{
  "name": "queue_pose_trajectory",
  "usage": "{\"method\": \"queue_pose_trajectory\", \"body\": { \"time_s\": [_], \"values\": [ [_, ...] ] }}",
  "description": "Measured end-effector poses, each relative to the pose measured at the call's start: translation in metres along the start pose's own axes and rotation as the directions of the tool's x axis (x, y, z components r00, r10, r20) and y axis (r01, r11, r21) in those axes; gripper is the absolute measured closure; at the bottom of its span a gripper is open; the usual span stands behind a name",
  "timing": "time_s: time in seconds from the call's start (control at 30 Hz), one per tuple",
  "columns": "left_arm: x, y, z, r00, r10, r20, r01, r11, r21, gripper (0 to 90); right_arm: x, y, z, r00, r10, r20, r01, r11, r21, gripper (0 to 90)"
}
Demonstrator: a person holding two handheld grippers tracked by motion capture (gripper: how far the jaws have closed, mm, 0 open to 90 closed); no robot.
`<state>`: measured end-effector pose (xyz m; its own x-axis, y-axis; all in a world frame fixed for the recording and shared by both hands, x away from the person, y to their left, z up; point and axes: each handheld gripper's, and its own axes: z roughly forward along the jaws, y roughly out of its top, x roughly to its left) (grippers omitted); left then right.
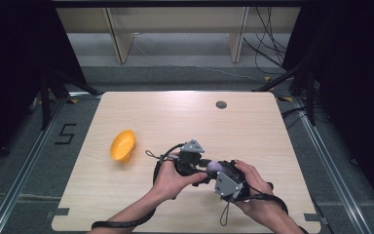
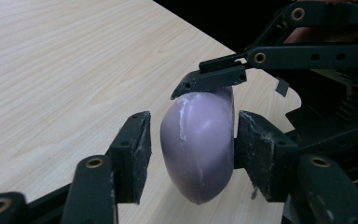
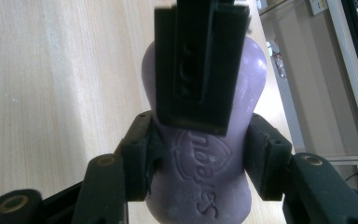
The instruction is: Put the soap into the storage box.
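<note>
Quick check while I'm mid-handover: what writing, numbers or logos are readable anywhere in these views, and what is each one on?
"5": black tape figure on the grey floor left of the table.
Embossed script with a shield-shaped emblem on the purple soap bar: only partly legible, something like "n…a…s"; I cannot read it for sure.
Nothing else readable.

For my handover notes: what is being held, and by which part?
The right gripper holds a purple soap bar by its narrow sides. The left gripper is not yet gripping.

Black "5" on the floor (image 1: 66, 133); illegible embossed emblem on purple soap (image 3: 200, 168).
</note>
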<state>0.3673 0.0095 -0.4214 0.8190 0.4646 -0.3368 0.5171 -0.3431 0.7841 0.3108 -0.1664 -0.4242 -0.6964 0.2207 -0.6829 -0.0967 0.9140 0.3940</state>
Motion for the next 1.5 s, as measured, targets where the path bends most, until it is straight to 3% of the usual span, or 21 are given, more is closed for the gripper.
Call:
{"method": "queue_pose_trajectory", "body": {
  "time_s": [0.13,0.33,0.37,0.4,0.47,0.67,0.77,0.8,0.83,0.87,0.93,0.97,1.03,1.07,1.17,1.23,1.27,1.3,1.5],
  "values": [
    [0.001,-0.001,0.002,0.9997,-0.02,0.016,0.02,0.9998,0.003,48.8,0.0,0.001,0.0,1.0,-0.007,0.004,0.007,1.0,-0.004,50.5],
    [0.001,0.0,0.003,0.9994,-0.012,0.033,0.012,0.9998,0.013,51.8,0.002,0.003,-0.001,1.0,-0.006,0.003,0.006,1.0,-0.004,50.5],
    [0.001,0.0,0.003,0.9992,-0.017,0.037,0.016,0.9998,0.012,52.0,0.002,0.003,-0.001,1.0,-0.007,0.002,0.007,1.0,-0.005,50.5],
    [0.001,-0.001,0.002,0.9984,-0.032,0.046,0.032,0.9995,0.003,53.0,-0.001,0.003,0.0,0.9988,-0.048,-0.003,0.048,0.999,-0.023,50.5],
    [0.002,-0.001,0.001,0.9973,-0.042,0.061,0.042,0.9991,-0.002,56.9,0.0,0.003,-0.001,0.9994,-0.036,-0.002,0.036,0.999,-0.017,50.5],
    [-0.001,0.0,-0.003,0.9988,-0.026,0.042,0.027,0.9995,-0.014,58.7,0.0,0.003,0.0,0.9992,-0.04,0.004,0.04,0.999,-0.033,50.6],
    [-0.003,0.001,-0.005,0.9994,0.002,0.034,-0.002,0.9998,-0.019,58.8,-0.001,0.004,-0.001,0.9993,-0.036,0.004,0.036,0.999,-0.037,50.5],
    [-0.004,0.001,-0.005,0.9997,0.001,0.025,-0.001,0.9998,-0.022,58.8,-0.001,0.004,-0.001,0.9993,-0.032,0.02,0.033,0.999,-0.042,50.5],
    [-0.004,0.001,-0.006,0.9995,0.011,0.028,-0.01,0.9997,-0.02,58.9,0.001,0.004,-0.002,0.9998,0.001,0.02,0.0,0.999,-0.032,50.0],
    [-0.005,0.001,-0.006,0.9998,0.007,0.017,-0.007,0.9997,-0.025,58.9,0.001,0.004,-0.003,0.9996,0.024,0.014,-0.023,0.999,-0.03,47.4],
    [-0.006,0.001,-0.006,0.9998,0.016,0.012,-0.016,0.9995,-0.027,58.9,-0.001,0.004,-0.002,0.9995,0.027,0.02,-0.026,0.999,-0.032,39.1],
    [-0.006,0.0,-0.006,0.9997,0.022,0.008,-0.021,0.9993,-0.03,58.9,-0.003,0.003,-0.002,0.9996,0.006,0.026,-0.005,0.999,-0.032,36.1],
    [-0.005,0.0,-0.006,0.9996,0.026,0.011,-0.026,0.9991,-0.035,58.9,-0.001,0.002,-0.003,0.9979,0.057,0.029,-0.057,0.998,-0.014,31.8],
    [-0.006,0.0,-0.006,0.9998,0.021,0.004,-0.021,0.9991,-0.036,58.9,-0.003,0.002,-0.002,0.9994,0.022,0.027,-0.021,0.999,-0.028,31.2],
    [-0.005,0.0,-0.005,0.9997,0.025,-0.006,-0.025,0.9988,-0.043,58.9,-0.003,0.0,-0.002,0.9991,0.001,0.043,0.0,1.0,-0.026,30.4],
    [-0.005,0.0,-0.006,0.9995,0.03,-0.013,-0.03,0.9985,-0.045,58.9,-0.003,0.0,-0.004,0.9988,0.0,0.048,0.001,1.0,-0.027,30.4],
    [-0.006,0.001,-0.007,0.9991,0.032,-0.03,-0.033,0.9985,-0.044,58.9,-0.001,0.0,-0.005,0.9985,0.043,0.034,-0.042,0.999,-0.017,30.4],
    [-0.005,0.001,-0.008,0.9983,0.046,-0.034,-0.048,0.9979,-0.043,58.9,-0.002,0.0,-0.006,0.9984,0.04,0.04,-0.039,0.999,-0.02,30.5],
    [-0.002,0.0,-0.01,0.9976,0.047,-0.05,-0.05,0.9978,-0.043,58.9,-0.002,-0.002,-0.008,0.9985,0.027,0.049,-0.026,0.999,-0.019,29.7]
  ]
}}
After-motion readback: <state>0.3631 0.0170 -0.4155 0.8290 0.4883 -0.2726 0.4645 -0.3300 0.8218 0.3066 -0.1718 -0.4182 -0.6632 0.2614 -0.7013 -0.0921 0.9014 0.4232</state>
